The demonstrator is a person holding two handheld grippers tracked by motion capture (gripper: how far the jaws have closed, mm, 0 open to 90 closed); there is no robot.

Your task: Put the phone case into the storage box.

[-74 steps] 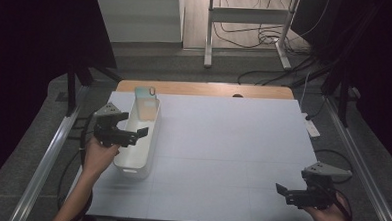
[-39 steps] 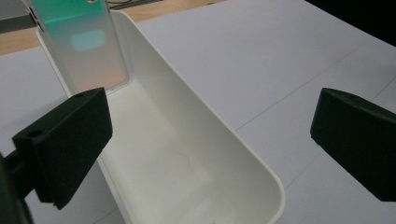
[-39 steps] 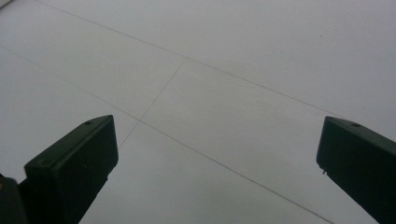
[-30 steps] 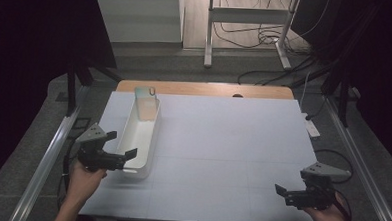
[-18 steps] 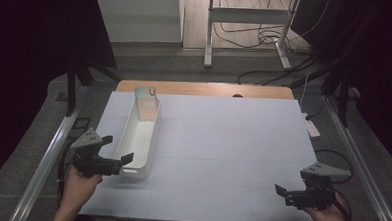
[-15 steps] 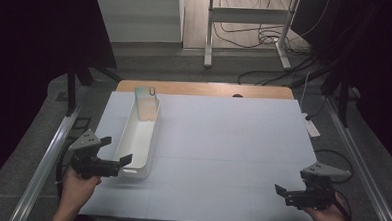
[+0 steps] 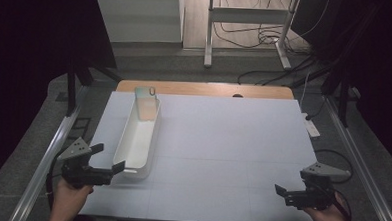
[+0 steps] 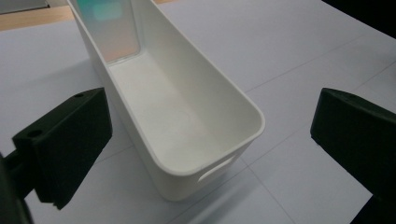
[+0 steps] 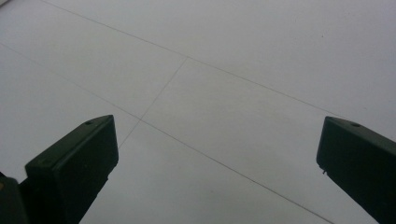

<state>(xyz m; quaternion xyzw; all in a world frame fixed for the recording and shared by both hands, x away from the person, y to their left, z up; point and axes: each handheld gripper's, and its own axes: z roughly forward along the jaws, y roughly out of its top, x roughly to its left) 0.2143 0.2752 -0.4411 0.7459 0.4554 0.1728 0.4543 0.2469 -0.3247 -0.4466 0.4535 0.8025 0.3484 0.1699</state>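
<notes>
A long white bin (image 7: 138,138) lies lengthwise on the left side of the white table (image 7: 222,141). A phone-shaped case (image 7: 146,103) with a pale iridescent back leans upright inside the bin's far end. In the left gripper view the bin (image 8: 187,116) lies just ahead with the case (image 8: 109,28) at its far wall. My left gripper (image 7: 108,159) is open and empty at the table's front left, its jaws just short of the bin's near end. My right gripper (image 7: 280,190) stands open and empty over bare table at the front right; in its own view the right gripper (image 9: 219,163) has nothing between the jaws.
A strip of wooden tabletop (image 7: 205,89) shows along the far edge. Metal rails (image 7: 51,159) run along both sides of the table. A metal stand and cables (image 7: 247,32) are on the floor behind. A white power strip (image 7: 311,126) lies off the right edge.
My left gripper has drawn back from over the bin toward the front left corner, open throughout. The right gripper has stayed in place.
</notes>
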